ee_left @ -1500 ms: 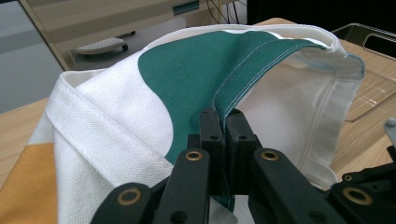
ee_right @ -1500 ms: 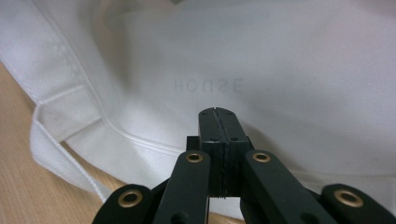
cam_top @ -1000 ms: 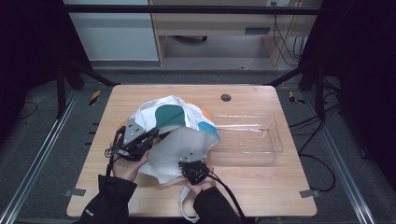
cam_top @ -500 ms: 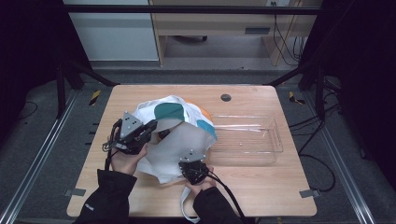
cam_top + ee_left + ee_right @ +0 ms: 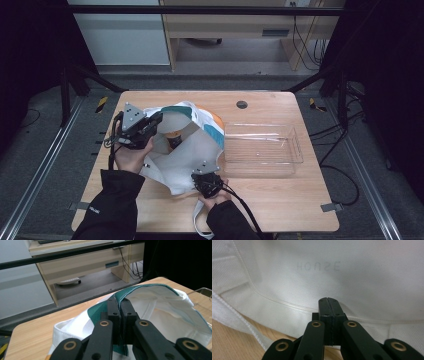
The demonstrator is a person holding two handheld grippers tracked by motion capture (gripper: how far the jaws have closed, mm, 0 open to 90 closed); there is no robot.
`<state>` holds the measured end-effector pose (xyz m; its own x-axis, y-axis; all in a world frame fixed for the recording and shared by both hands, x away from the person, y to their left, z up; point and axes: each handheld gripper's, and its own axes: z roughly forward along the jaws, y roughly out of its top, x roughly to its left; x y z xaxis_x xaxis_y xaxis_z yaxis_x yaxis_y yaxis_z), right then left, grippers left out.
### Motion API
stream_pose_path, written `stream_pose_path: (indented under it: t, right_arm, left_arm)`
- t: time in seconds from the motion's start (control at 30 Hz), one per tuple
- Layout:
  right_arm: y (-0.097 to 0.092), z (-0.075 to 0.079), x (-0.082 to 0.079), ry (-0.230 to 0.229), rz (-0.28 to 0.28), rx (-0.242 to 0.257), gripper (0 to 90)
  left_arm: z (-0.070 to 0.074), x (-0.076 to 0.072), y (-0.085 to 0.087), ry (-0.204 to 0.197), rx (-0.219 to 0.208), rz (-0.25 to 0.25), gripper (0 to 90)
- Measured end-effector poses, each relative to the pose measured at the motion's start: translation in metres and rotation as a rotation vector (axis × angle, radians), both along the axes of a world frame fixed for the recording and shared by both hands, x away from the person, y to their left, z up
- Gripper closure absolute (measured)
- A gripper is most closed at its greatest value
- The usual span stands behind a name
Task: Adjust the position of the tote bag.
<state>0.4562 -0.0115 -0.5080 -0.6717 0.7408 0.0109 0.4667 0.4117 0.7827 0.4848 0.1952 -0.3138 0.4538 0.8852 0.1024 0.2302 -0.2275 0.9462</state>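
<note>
A white tote bag (image 5: 200, 137) with teal and orange patches lies across the middle of the table. My left gripper (image 5: 158, 120) is shut on its teal-edged upper rim (image 5: 130, 291) and holds that rim lifted, so the mouth gapes toward the left. A dark and orange item (image 5: 173, 140) sits inside the mouth; what it is I cannot tell. My right gripper (image 5: 204, 173) is at the bag's near edge, its jaws shut on the white hem (image 5: 287, 305) close to the tabletop. In the right gripper view, faint mirrored lettering (image 5: 319, 266) shows through the cloth beyond the gripper (image 5: 329, 300).
A clear plastic tray (image 5: 295, 150) stands to the right of the bag. A small round hole (image 5: 242, 104) sits in the tabletop at the back. A white strap (image 5: 200, 227) of the bag hangs over the table's near edge. Metal frame rails run along both sides.
My left gripper has risen and moved away from the person with the bag's rim in it, and the bag's mouth has opened wider. The right gripper has stayed put.
</note>
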Motion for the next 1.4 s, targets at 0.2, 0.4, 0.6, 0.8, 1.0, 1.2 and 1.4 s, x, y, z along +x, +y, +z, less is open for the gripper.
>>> stream_pose_path:
  t: [0.2,0.4,0.6,0.8,1.0,1.2,1.4]
  right_arm:
    - [0.000,0.000,0.000,-0.001,0.001,0.002,90.0]
    - [0.000,0.000,0.001,-0.003,0.001,0.000,90.0]
    - [0.000,0.000,0.001,0.002,0.001,0.004,90.0]
    - [0.000,0.000,0.001,0.005,0.001,0.006,90.0]
    - [0.000,0.000,0.001,-0.004,0.002,-0.001,90.0]
    - [-0.001,0.000,0.001,0.000,0.008,0.002,90.0]
    - [-0.001,0.000,0.001,0.000,0.008,0.003,90.0]
  left_arm:
    - [0.005,0.010,-0.002,0.000,0.000,0.015,87.8]
    - [0.007,0.021,0.000,0.002,-0.011,0.038,87.9]
    - [0.009,0.026,0.003,-0.002,-0.013,0.047,87.8]
    - [0.011,0.032,0.004,-0.004,-0.012,0.057,87.8]
    - [0.013,0.041,0.005,-0.002,-0.007,0.075,87.9]
    - [0.010,0.050,0.005,-0.006,0.002,0.088,87.9]
    - [0.008,0.057,0.006,-0.005,0.000,0.103,87.9]
